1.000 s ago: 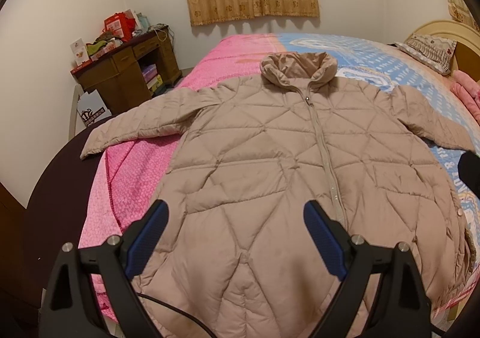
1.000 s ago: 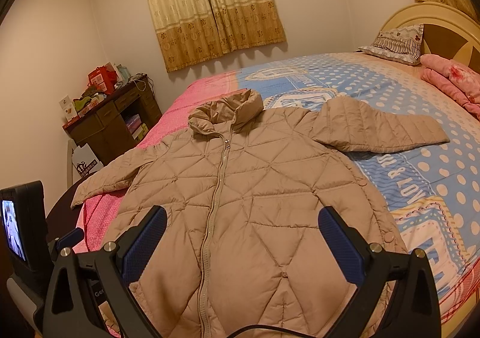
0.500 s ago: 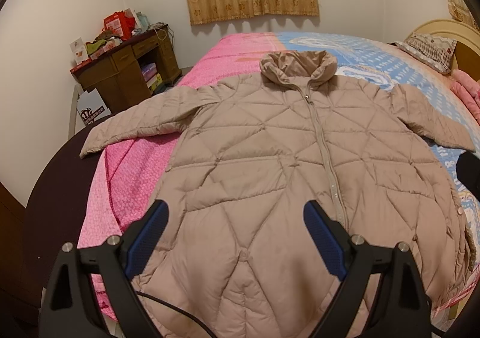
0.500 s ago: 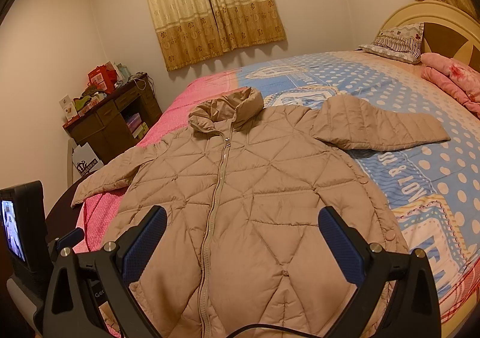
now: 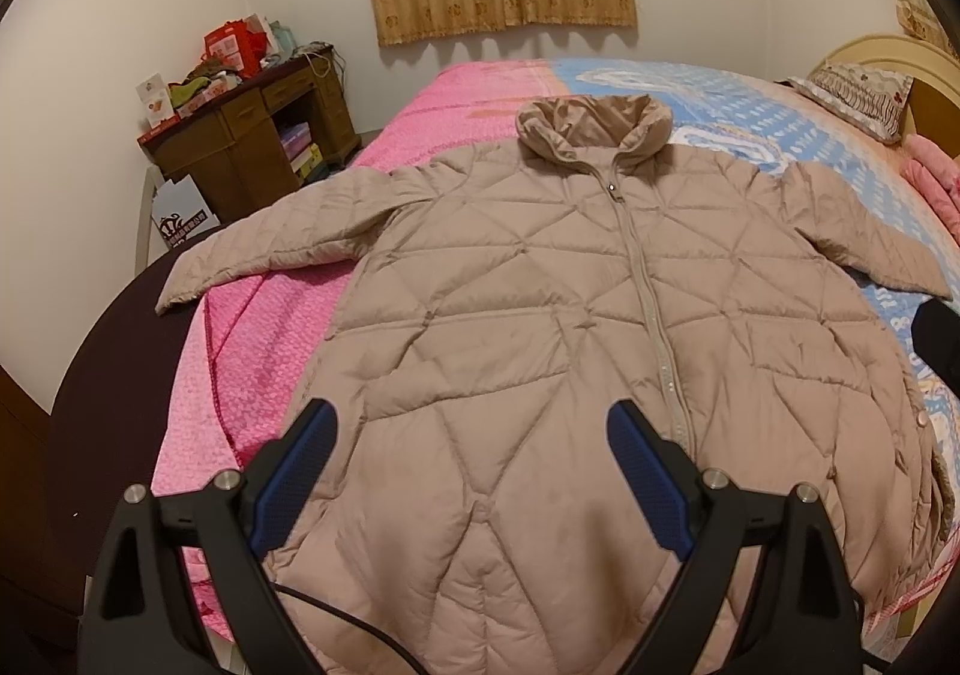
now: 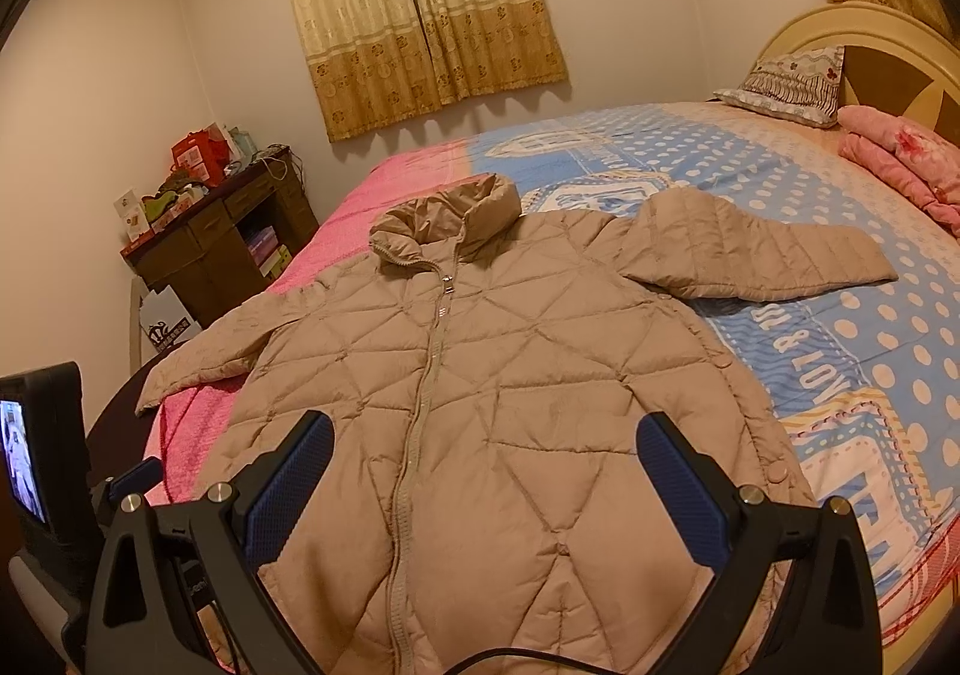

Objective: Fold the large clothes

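Folding has not begun, by my judgement: the beige quilted puffer coat (image 5: 540, 327) lies spread face-up, zipped, on the pink and blue patterned bed (image 6: 840, 183), both sleeves splayed outward from its body, collar at the coat's far end. The left gripper (image 5: 468, 471) and right gripper (image 6: 486, 471) hover above the coat's hem, jaws spread wide, holding nothing. Next likely comes pinching a sleeve cuff and drawing it across the coat's chest.
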The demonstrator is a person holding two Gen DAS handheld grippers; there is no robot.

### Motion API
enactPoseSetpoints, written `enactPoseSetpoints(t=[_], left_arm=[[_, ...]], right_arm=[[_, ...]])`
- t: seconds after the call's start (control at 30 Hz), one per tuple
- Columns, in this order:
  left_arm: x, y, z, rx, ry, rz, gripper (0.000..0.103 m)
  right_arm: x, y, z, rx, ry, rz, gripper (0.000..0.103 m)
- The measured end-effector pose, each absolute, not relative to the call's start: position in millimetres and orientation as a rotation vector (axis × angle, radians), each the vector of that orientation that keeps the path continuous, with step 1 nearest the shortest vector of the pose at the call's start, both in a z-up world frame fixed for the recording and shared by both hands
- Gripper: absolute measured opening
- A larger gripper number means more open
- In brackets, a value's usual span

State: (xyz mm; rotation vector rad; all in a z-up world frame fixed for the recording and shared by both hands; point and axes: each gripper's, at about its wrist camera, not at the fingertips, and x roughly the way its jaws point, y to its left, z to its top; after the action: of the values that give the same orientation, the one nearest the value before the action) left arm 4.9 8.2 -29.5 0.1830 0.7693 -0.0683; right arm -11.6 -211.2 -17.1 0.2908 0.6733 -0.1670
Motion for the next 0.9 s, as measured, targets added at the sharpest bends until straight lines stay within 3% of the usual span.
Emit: enactPoseSetpoints(t=[0.57, 0.7, 0.83, 0.9], left_arm=[[23, -5, -38, 0.186, 0.826, -0.121, 0.094], [40, -2, -32, 0.16, 0.82, -0.148, 0.094], [60, 4, -30, 0.162, 0.781, -0.112, 0.094], [72, 8, -36, 0.167, 0.765, -0.084, 0.094]], right_arm=[[-1, -251, -28, 0.364, 0.687, -0.107, 0.101], [5, -305, -41, 0.445, 0.701, -0.111, 0.101], [-11, -405, -48, 0.627, 0.593, -0.225, 0.099], [-23, -466, -56, 0.73, 0.544, -0.328, 0.093]])
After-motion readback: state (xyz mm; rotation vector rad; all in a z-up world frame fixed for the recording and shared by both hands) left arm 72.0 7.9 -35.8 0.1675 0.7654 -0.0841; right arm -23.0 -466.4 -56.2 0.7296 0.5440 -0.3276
